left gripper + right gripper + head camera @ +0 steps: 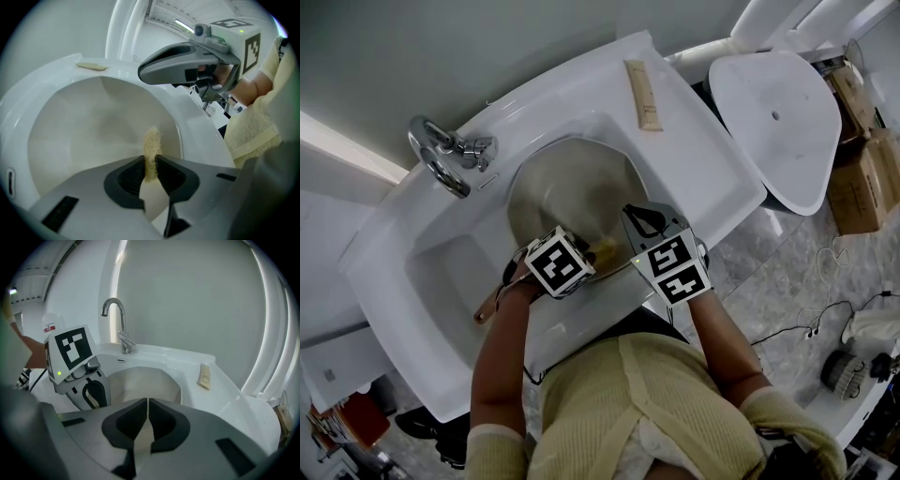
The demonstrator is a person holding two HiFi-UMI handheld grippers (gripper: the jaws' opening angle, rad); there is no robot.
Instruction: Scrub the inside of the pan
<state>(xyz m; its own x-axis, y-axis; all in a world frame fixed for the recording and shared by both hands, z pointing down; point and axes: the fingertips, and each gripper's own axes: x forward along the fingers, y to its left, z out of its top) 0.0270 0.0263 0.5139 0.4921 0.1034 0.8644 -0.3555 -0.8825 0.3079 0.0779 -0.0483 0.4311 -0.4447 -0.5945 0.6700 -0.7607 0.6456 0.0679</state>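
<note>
A pan [562, 187] with a pale beige inside lies in the white sink [450, 262]; its wooden handle [487, 305] points to the lower left. My left gripper [595, 255] is shut on a straw-coloured loofah scrubber [151, 145], held over the pan's near side [89, 126]. My right gripper [639, 217] hovers at the pan's right rim with its jaws shut and nothing visible between them [148, 405]. In the right gripper view the pan [143, 380] lies ahead and the left gripper [93, 397] is at the left.
A chrome faucet [441, 155] stands at the sink's back left. A tan packet [642, 94] lies on the sink's back ledge. A white toilet [773, 122] and cardboard boxes [862, 178] are to the right. The person's body is close against the sink's front edge.
</note>
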